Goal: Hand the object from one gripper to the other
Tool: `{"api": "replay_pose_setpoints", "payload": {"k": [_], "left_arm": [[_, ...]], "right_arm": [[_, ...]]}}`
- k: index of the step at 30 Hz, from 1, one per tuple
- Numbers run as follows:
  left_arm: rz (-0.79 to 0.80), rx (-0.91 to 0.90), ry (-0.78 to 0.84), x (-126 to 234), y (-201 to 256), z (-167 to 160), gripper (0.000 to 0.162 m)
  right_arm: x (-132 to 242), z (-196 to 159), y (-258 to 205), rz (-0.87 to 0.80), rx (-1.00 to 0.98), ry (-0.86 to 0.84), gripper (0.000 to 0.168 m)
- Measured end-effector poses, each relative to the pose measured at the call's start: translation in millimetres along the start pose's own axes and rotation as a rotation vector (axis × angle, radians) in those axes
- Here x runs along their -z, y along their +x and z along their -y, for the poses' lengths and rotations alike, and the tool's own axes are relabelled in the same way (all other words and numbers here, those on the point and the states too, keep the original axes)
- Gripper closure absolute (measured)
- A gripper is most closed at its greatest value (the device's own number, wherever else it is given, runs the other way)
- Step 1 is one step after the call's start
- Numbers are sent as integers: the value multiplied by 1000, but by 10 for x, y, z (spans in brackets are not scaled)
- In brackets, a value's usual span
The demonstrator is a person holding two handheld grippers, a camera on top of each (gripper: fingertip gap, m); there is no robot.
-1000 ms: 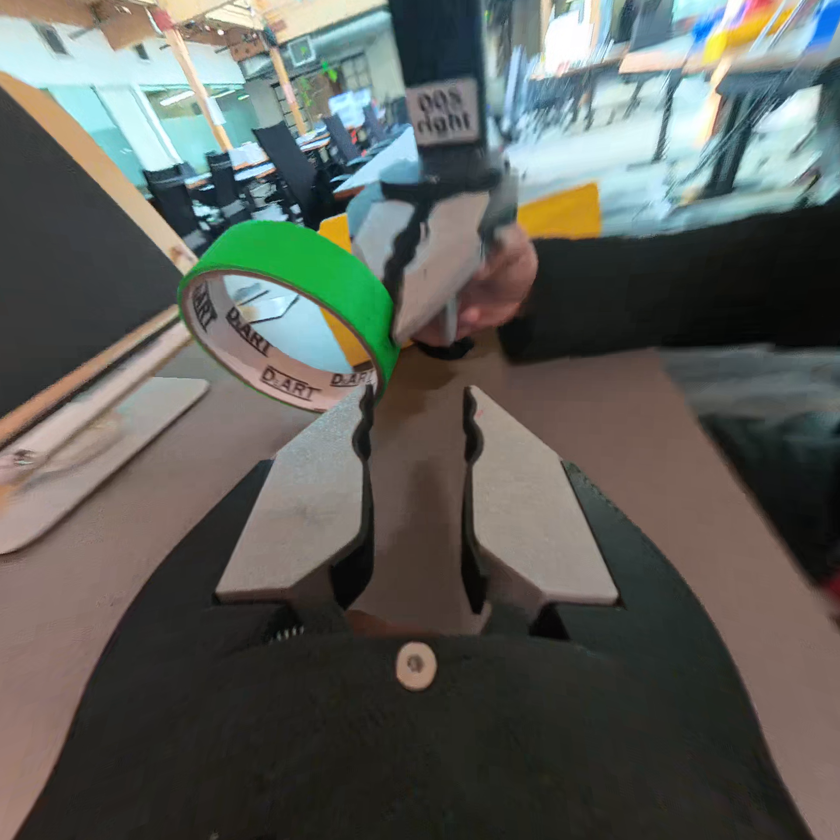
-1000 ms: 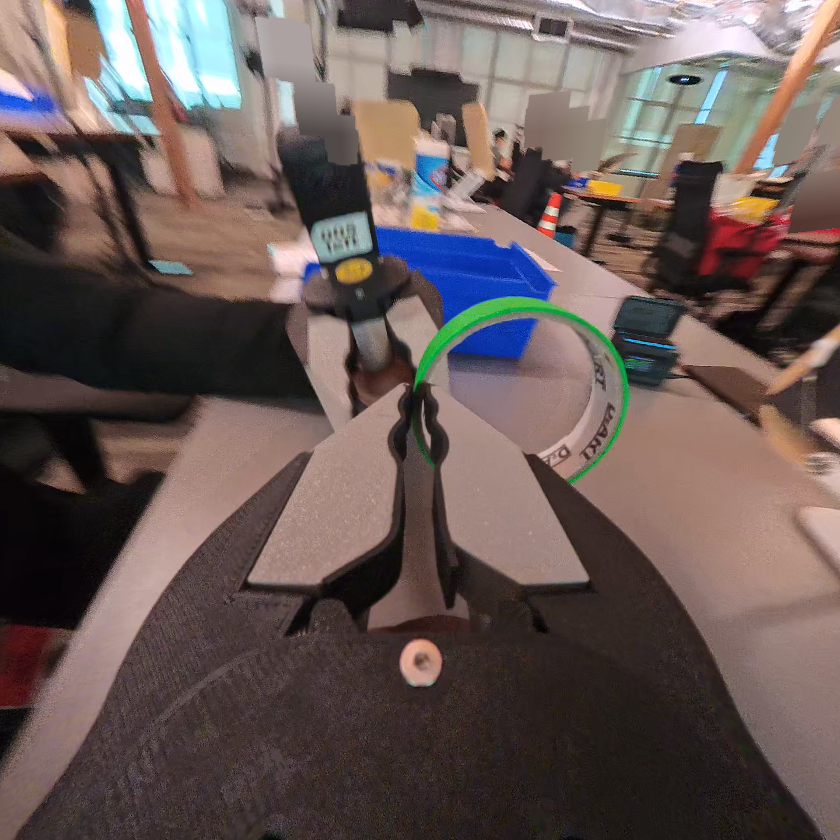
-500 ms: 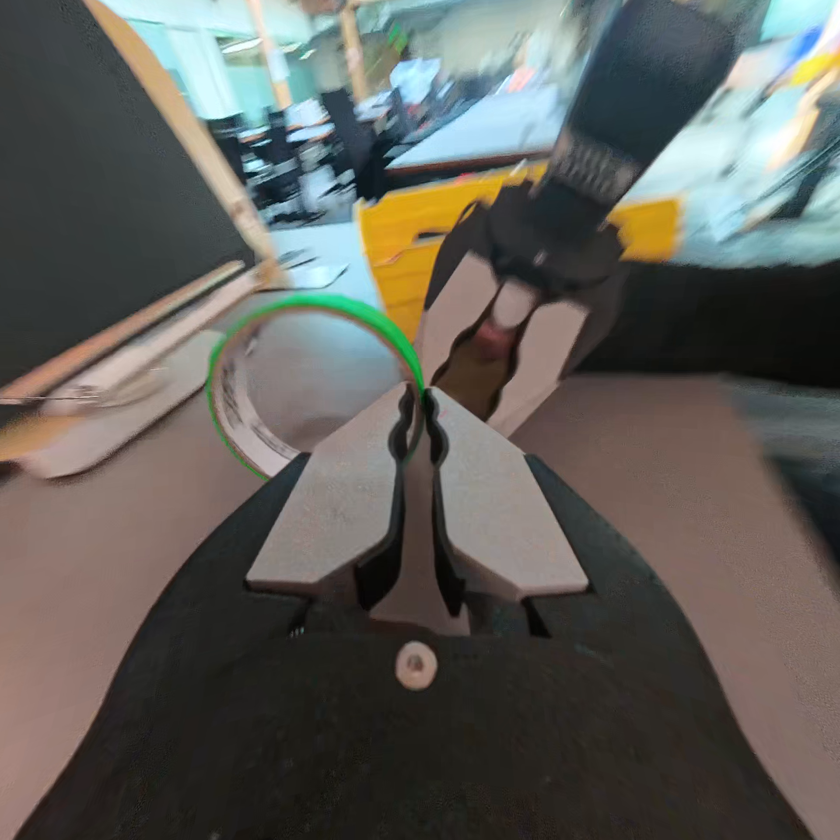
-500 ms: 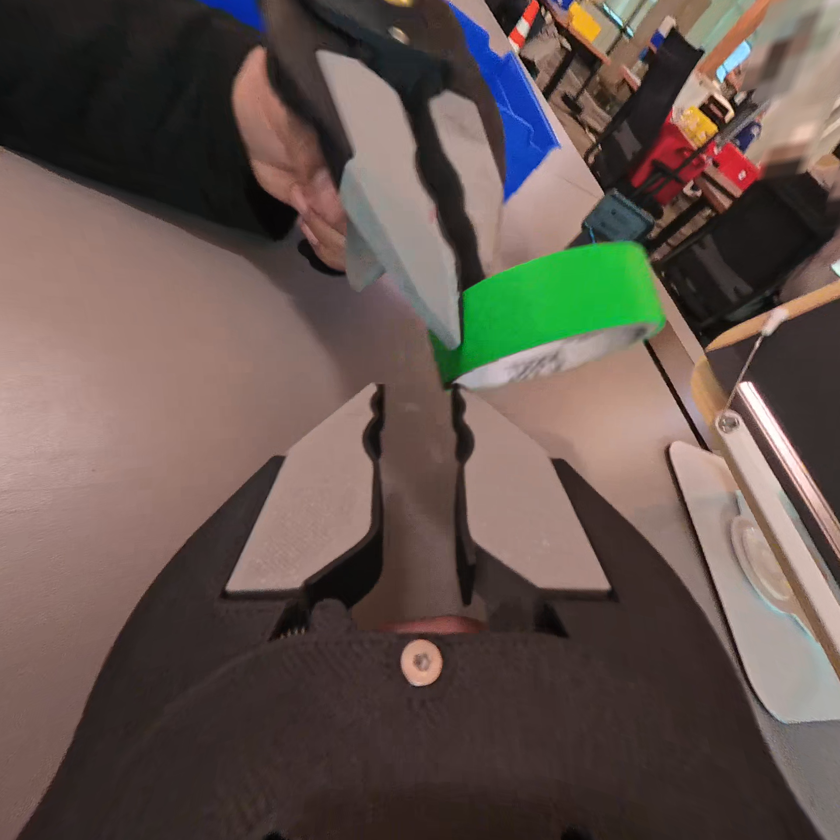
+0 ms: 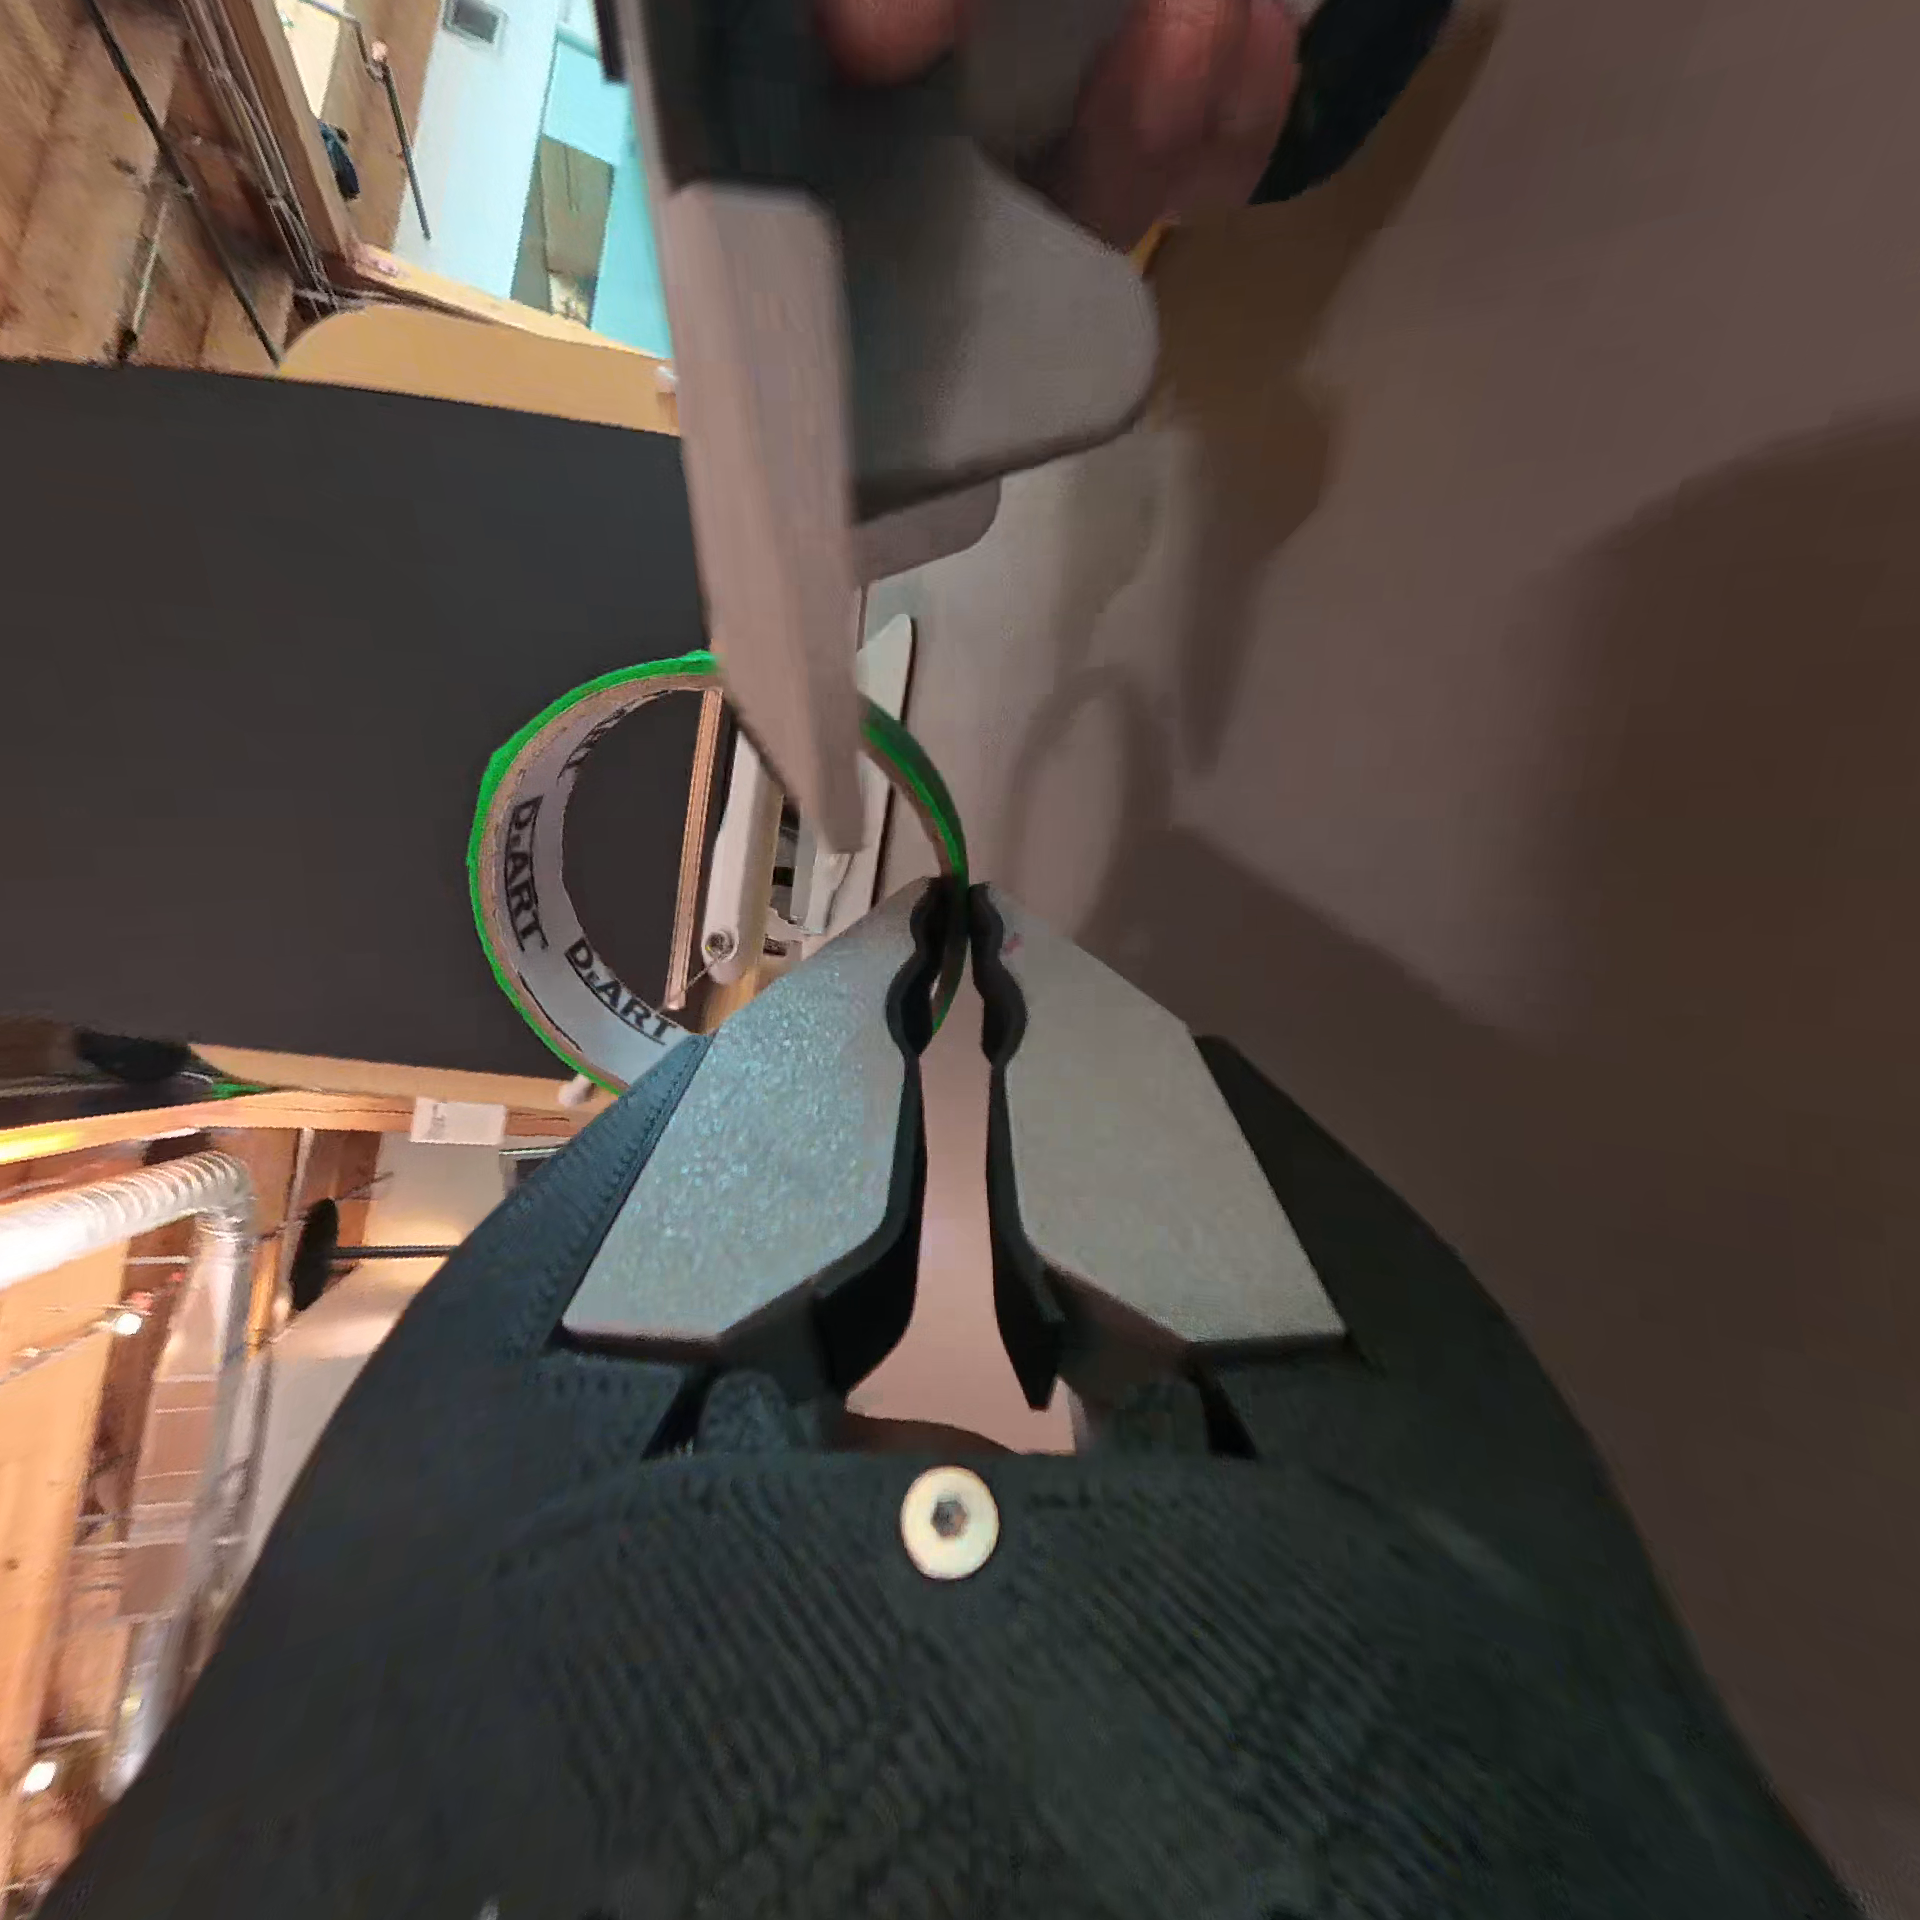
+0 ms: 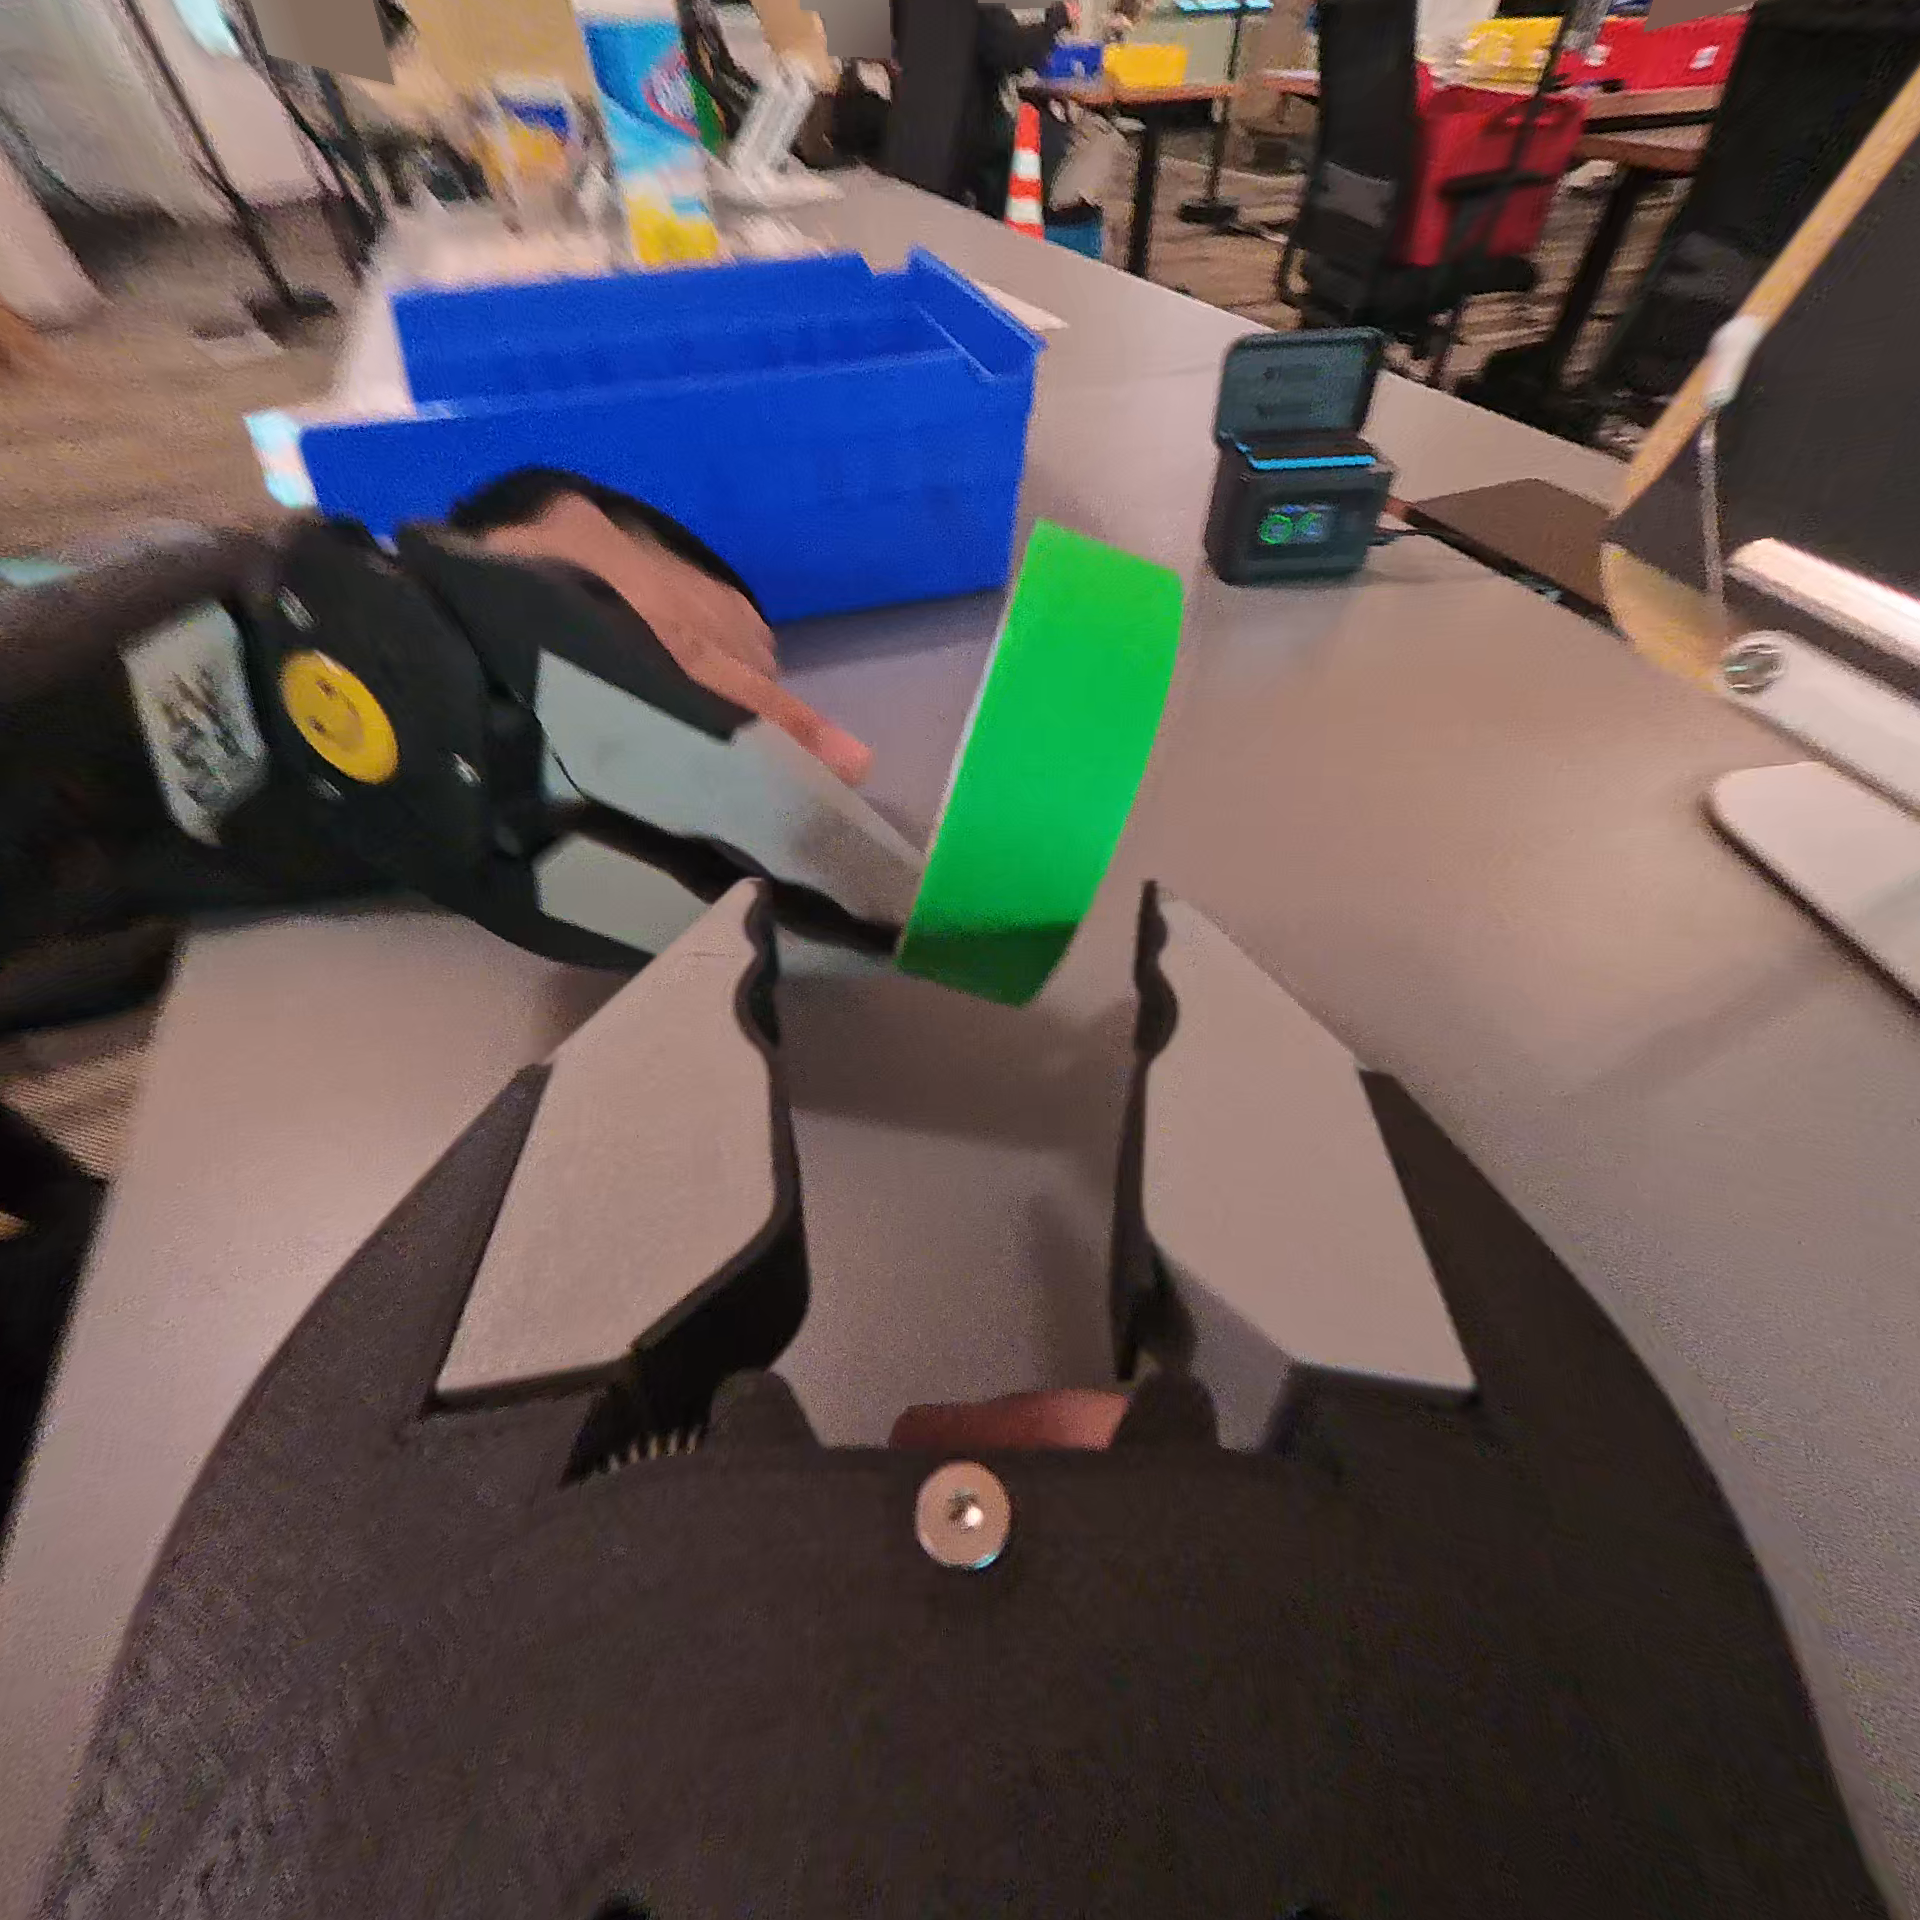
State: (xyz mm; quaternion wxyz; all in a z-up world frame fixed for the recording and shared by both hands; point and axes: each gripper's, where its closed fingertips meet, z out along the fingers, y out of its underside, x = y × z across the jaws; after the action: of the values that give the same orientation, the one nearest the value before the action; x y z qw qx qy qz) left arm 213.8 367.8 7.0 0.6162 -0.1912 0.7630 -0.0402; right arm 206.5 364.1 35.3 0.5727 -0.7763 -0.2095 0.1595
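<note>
My left gripper (image 5: 951, 904) pinches the green roll of masking tape's (image 6: 1049, 758) wall, aloft over the grey table (image 6: 1403, 831). Right gripper (image 6: 951, 914) gapes empty; I'd back it straight off, avoiding the rim.

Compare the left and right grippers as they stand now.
The left gripper has its grey fingers shut on the green tape roll, pinching the roll's wall; the right gripper is open and holds nothing. In the right wrist view the left gripper reaches in sideways, carrying the roll. Both share grey fingers on black bodies.
</note>
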Motion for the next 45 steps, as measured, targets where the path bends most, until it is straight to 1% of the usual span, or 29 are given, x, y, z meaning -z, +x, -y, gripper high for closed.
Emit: {"api": "replay_pose_setpoints", "payload": {"k": [1, 2, 4, 5, 6, 7, 9, 10, 11, 13, 15, 17, 19, 21, 24, 25, 26, 29, 30, 31, 33, 35, 36, 38, 40, 41, 42, 43, 45], "left_arm": [[7, -28, 3, -5, 16, 21, 161], [14, -41, 7, -10, 27, 44, 161], [20, 34, 12, -32, 26, 53, 159], [-23, 126, 21, -36, 62, 51, 152], [-83, 244, 35, -33, 96, 55, 142], [-130, 372, 58, -19, 84, 65, 137], [-215, 634, 142, 40, -3, 118, 135], [-270, 778, 193, 75, -46, 156, 134], [-332, 928, 244, 106, -90, 200, 131], [-453, 1203, 347, 154, -188, 291, 122], [-528, 1384, 415, 177, -277, 311, 115], [-527, 1505, 421, 161, -352, 224, 112], [-501, 1605, 384, 115, -386, 92, 107], [-493, 1661, 381, 103, -415, 34, 104], [-529, 1726, 399, 111, -433, 50, 102], [-514, 1720, 372, 88, -413, 17, 109], [-498, 1689, 350, 77, -390, -12, 136], [-477, 1550, 282, 72, -324, -50, 138], [-441, 1500, 268, 64, -335, -69, 138], [-378, 1442, 248, 55, -371, -119, 138], [-271, 1312, 206, 73, -450, -216, 139], [-126, 1091, 190, 130, -577, -267, 139], [-72, 951, 208, 183, -627, -220, 139], [-28, 700, 270, 304, -633, -43, 139], [-26, 523, 334, 403, -571, 119, 139], [-31, 482, 360, 439, -547, 173, 138], [-34, 473, 376, 459, -544, 200, 139], [-39, 478, 392, 477, -548, 219, 139], [-10, 494, 400, 491, -606, 196, 139]], "right_arm": [[-9, 27, -26, 27, -34, 17, 122], [-12, 33, -16, 26, -46, 20, 141], [-1, 51, 6, 11, -36, 21, 142], [16, 63, 53, -30, -8, 21, 142], [47, 69, 154, -112, 46, 16, 143], [90, 57, 282, -218, 125, -6, 144], [178, 11, 493, -414, 318, -87, 146], [200, -13, 547, -481, 413, -129, 147], [203, -22, 562, -526, 500, -160, 148], [140, 2, 457, -531, 635, -165, 148], [74, 20, 332, -517, 738, -167, 148], [49, 10, 305, -556, 854, -207, 148], [21, -11, 294, -605, 976, -264, 148], [-56, -59, 229, -625, 1110, -328, 148], [-231, -188, 89, -616, 1309, -419, 148], [-282, -209, 36, -612, 1361, -429, 148], [-326, -224, -19, -604, 1391, -428, 148], [-387, -292, -73, -562, 1328, -425, 148], [-396, -312, -72, -541, 1285, -411, 145], [-402, -344, -86, -504, 1220, -393, 145], [-395, -386, -166, -390, 1035, -340, 134], [-331, -298, -238, -299, 842, -243, 129], [-271, -201, -240, -275, 753, -178, 128], [-103, 43, -139, -289, 607, -50, 124], [34, 146, -111, -230, 501, 30, 148], [76, 146, -149, -167, 467, 52, 160], [107, 141, -194, -109, 440, 68, 168], [128, 145, -227, -71, 417, 80, 168], [177, 205, -257, -47, 395, 117, 166]]}}
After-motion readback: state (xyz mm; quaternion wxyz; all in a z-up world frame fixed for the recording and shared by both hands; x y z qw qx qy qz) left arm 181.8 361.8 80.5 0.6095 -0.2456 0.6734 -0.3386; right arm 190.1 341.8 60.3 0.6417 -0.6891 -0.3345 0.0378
